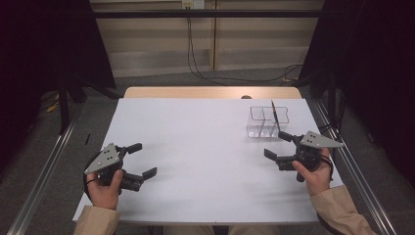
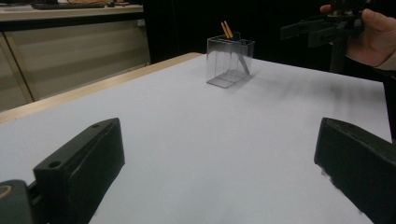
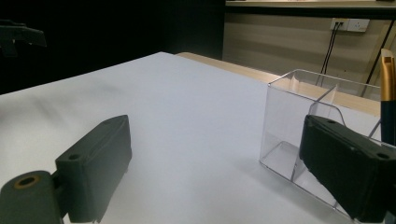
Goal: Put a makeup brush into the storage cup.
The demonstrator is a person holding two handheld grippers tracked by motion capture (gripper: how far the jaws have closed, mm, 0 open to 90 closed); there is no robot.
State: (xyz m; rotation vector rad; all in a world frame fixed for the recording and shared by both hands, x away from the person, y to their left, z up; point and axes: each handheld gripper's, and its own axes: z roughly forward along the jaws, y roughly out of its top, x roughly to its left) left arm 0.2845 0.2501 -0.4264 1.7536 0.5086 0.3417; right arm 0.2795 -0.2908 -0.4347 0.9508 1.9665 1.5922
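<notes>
We had both grippers, left (image 1: 143, 158) and right (image 1: 277, 145), hovering over the table (image 1: 195, 147) with jaws wide apart and empty, probably since the holder (image 1: 266, 122) with its pen (image 1: 275, 115) sat right beside the right one, ready to grab.

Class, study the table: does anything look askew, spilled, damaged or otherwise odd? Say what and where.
Nothing stands out. The clear divided holder stands upright at the table's far right, with a pen leaning inside it. The left gripper and right gripper are held with jaws apart, gripping nothing.
</notes>
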